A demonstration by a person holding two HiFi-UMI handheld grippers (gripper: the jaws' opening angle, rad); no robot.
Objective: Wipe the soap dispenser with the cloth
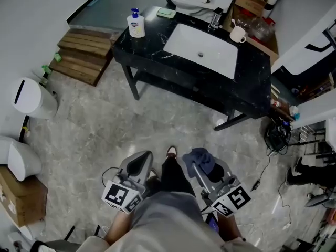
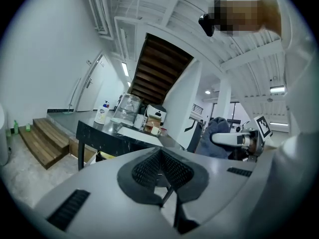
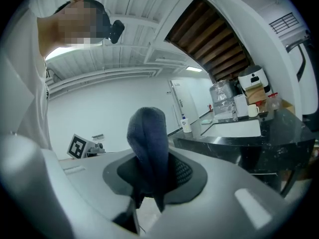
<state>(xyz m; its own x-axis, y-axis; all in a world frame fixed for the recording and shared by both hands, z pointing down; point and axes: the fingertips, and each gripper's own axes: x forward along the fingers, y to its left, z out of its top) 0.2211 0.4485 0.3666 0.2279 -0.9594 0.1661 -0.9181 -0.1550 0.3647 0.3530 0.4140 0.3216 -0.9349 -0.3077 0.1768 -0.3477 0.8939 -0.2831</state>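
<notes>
Clamping the dark blue cloth (image 3: 148, 143) between its jaws so it is ready for wiping, the right gripper (image 3: 152, 180) sits beside the clenched, empty left gripper (image 2: 162, 171), while the soap dispenser (image 1: 136, 24) stands well ahead of both on the black tabletop (image 1: 253, 73).

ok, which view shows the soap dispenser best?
Head view: the soap dispenser stands whole and unobstructed at the left corner of the black counter, with its pump and label visible. Both gripper views show it only as a tiny distant bottle on that counter.
</notes>
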